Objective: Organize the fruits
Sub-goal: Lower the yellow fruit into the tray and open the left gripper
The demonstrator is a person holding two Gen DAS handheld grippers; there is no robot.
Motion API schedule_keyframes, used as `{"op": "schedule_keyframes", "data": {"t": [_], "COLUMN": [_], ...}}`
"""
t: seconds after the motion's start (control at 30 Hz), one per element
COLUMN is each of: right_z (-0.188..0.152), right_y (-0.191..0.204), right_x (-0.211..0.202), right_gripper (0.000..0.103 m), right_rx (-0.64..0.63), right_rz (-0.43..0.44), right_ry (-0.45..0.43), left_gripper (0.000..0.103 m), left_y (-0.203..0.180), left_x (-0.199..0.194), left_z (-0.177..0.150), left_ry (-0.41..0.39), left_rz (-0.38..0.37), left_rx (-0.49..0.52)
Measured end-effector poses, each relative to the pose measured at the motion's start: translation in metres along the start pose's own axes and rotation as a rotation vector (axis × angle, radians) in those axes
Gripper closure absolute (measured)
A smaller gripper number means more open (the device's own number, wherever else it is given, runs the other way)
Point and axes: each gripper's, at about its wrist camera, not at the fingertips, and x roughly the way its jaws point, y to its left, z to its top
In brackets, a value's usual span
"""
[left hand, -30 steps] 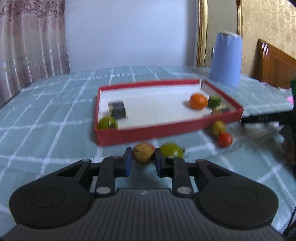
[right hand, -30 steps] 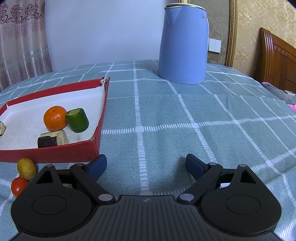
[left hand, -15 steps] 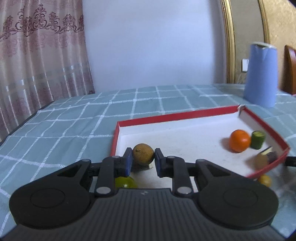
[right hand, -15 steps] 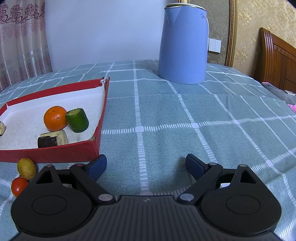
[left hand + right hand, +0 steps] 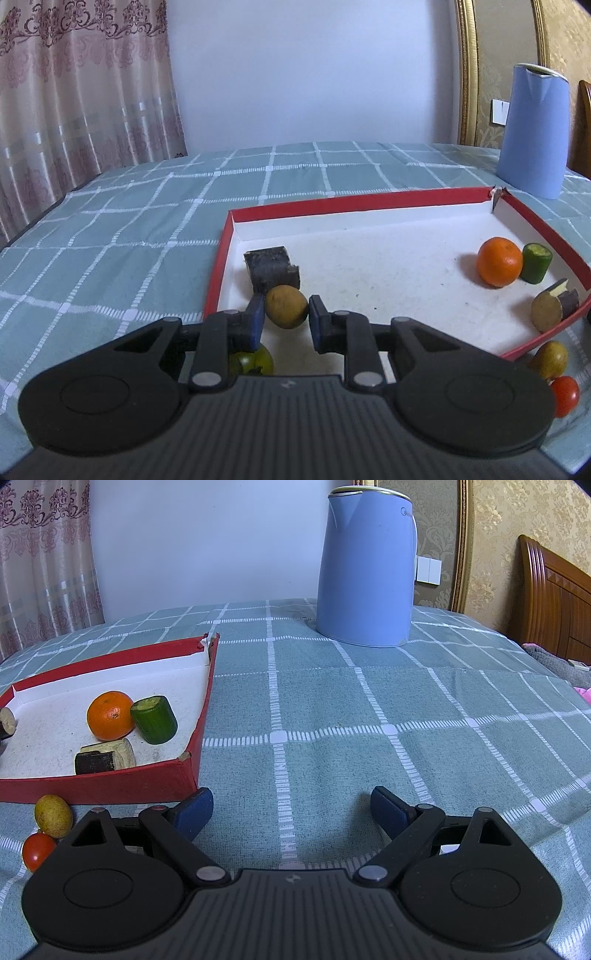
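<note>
2 fruits outside the red tray [image 5: 110,794], both just off its near right corner: yellow-green fruit [image 5: 53,815] and, nearer the camera, red tomato [image 5: 37,851]. Inside the tray: orange [image 5: 499,261] touching green cylinder piece [image 5: 536,263] by the right wall, cut brown piece [image 5: 554,309] at the near right corner, dark block [image 5: 271,266] near the left wall, green fruit [image 5: 251,362] low at the near left, half hidden behind the gripper body.

Left gripper [image 5: 286,318]: jaws narrow, brown round fruit [image 5: 286,306] between the pads. Left pad looks in contact; thin gap possibly showing at the right pad, so grip either light or just loosening. Fruit over the tray's left half, just in front of the dark block. Can't tell whether touching the tray floor or held slightly above.

Right gripper [image 5: 291,808]: jaws wide, nothing between them, parked over the checked tablecloth [image 5: 369,709] right of the tray. Blue kettle [image 5: 367,565] well beyond the tray's far right corner, not involved.

Step in hand, as judged: placing fruit in tray, release phase.

Next move calls for: lower to floor contact if not there, spread pads fully, back out straight and up. Round fruit likely to roll; dark block behind as a stop, green fruit close below, so no sideways drag. Then the 2 outside fruits; right gripper closest, already spread.
</note>
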Motion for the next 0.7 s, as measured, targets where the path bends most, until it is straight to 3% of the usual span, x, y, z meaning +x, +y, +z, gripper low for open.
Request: {"op": "schedule_keyframes", "data": {"t": [0.13, 0.2, 0.43, 0.7], "right_z": [0.0, 0.0, -0.001, 0.0], "right_y": [0.0, -0.001, -0.001, -0.001], "right_x": [0.0, 0.0, 0.0, 0.0], "right_gripper": [0.01, 0.008, 0.005, 0.005], "right_rx": [0.001, 0.003, 0.003, 0.006], "right_rz": [0.0, -0.001, -0.001, 0.001], "right_ry": [0.001, 0.002, 0.007, 0.004], "left_gripper": [0.078, 0.069, 0.054, 0.046], "left_y": [0.004, 0.006, 0.024, 0.041], "left_x": [-0.008, -0.016, -0.066, -0.073], "left_z": [-0.001, -0.002, -0.018, -0.049], "left_ry": [-0.004, -0.011, -0.063, 0.016], "left_rz": [-0.023, -0.032, -0.036, 0.05], "left_rx": [-0.026, -0.037, -0.052, -0.044]}}
